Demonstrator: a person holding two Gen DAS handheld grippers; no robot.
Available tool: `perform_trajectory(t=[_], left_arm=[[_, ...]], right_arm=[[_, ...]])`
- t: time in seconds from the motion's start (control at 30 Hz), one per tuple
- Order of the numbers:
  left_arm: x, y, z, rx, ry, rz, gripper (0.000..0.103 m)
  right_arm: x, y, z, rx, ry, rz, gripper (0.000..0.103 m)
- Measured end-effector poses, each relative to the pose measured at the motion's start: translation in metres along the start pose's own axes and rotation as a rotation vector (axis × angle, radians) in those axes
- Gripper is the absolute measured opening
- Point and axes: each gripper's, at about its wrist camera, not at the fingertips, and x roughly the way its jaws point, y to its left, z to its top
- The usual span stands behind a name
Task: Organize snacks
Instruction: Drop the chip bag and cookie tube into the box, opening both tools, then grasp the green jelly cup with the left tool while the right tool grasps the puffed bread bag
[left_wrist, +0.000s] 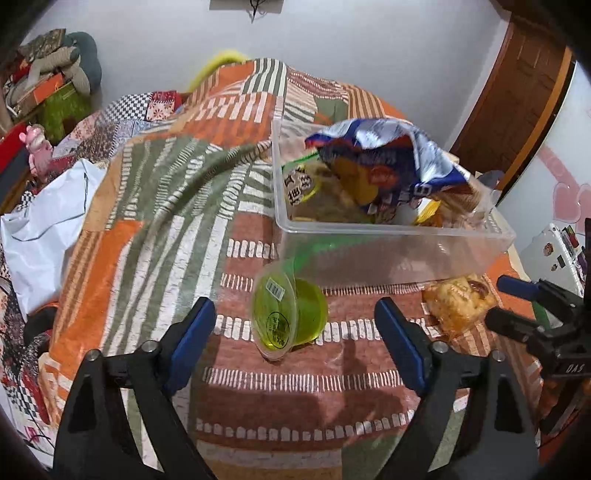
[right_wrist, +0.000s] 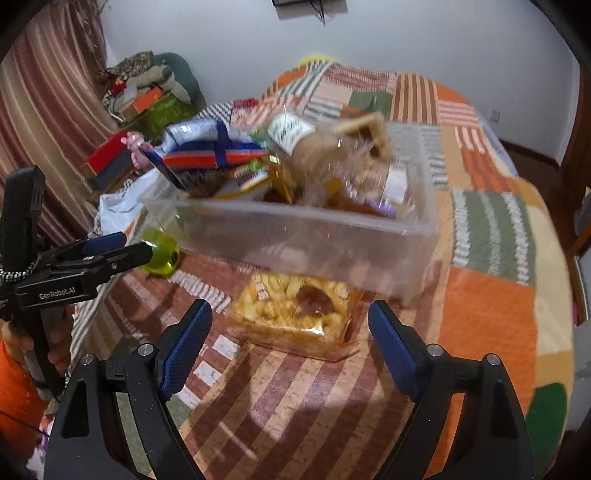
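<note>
Both tools spread wide, pinching nothing: left gripper (left_wrist: 295, 325) over the green cup (left_wrist: 290, 314), right gripper (right_wrist: 290, 325) over the pastry packet (right_wrist: 295, 314); both snacks lie just beside the clear bin's (left_wrist: 391, 258) near wall, on the open blanket (left_wrist: 166, 206)

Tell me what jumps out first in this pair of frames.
A clear plastic bin heaped with snack bags sits on the orange patchwork bedspread. In front of it lie a green translucent jelly cup on its side and a clear-wrapped pastry, each framed by open blue-padded tongs.
</note>
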Motion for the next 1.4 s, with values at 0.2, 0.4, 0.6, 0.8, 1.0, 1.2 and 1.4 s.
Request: perform_trajectory(t=[0.2,0.4,0.6,0.8,1.0,1.2,1.4], left_arm=[[0.015,-0.004,0.000,0.023,0.016,0.005,0.067],[0.027,-0.004,-0.004,0.027,0.027,0.022,0.051],[0.023,0.000,-0.008,0.038,0.017,0.004,0.047],[0.007,-0.004,-0.015,0.060,-0.005,0.016,0.045],[-0.015,-0.005,-0.015,0.053,-0.042,0.017,0.041],[-0.036,-0.008,-0.010,0.049,-0.086,0.007,0.040],[-0.059,-0.016,-0.002,0.061,-0.141,-0.012,0.040]], right_arm=[[0.014,0.006,-0.003,-0.004,0.042,-0.014,0.085],[0.023,0.011,-0.004,-0.011,0.066,-0.025,0.085],[0.018,0.010,-0.006,-0.027,0.043,-0.001,0.078],[0.009,0.014,-0.011,-0.041,0.013,0.004,0.077],[-0.011,0.005,-0.015,-0.028,-0.025,0.008,0.077],[-0.030,0.003,-0.011,-0.013,-0.080,0.006,0.077],[-0.050,0.002,-0.002,-0.011,-0.147,-0.005,0.077]])
